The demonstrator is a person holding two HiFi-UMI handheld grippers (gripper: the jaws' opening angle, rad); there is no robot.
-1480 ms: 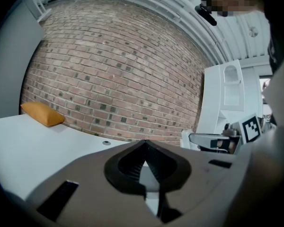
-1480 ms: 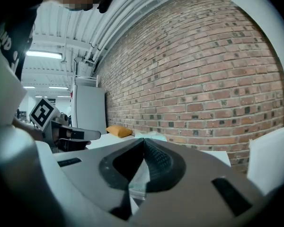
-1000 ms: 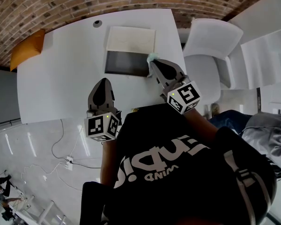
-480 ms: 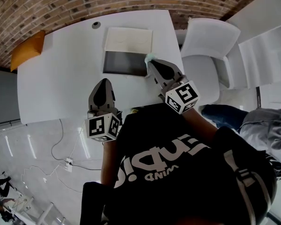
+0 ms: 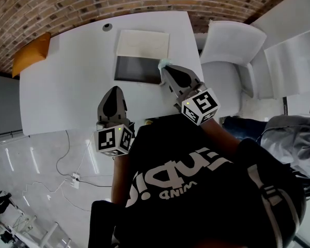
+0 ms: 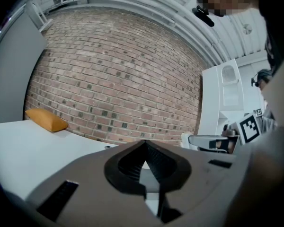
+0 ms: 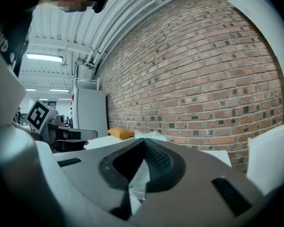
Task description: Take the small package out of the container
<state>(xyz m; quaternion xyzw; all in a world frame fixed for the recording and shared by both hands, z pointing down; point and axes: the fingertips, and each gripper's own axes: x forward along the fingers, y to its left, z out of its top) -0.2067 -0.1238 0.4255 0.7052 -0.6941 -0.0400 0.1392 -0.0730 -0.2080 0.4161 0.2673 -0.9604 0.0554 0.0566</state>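
A shallow container [image 5: 134, 70] with a dark inside lies on the white table [image 5: 67, 87], its pale lid [image 5: 143, 43] folded back behind it. My right gripper [image 5: 164, 69] hovers at the container's right front corner, shut on a small pale teal package [image 5: 166, 63]. In the right gripper view the package [image 7: 136, 183] shows as clear film pinched between the closed jaws of that gripper [image 7: 143, 142]. My left gripper [image 5: 113, 90] is shut and empty, over bare table in front of the container. The left gripper [image 6: 144, 145] points toward the brick wall.
An orange cushion [image 5: 31, 53] lies at the table's far left corner. A small round fitting [image 5: 107, 26] sits in the tabletop behind the lid. A white chair [image 5: 230, 50] stands right of the table. Cables [image 5: 72, 175] trail on the floor at the left.
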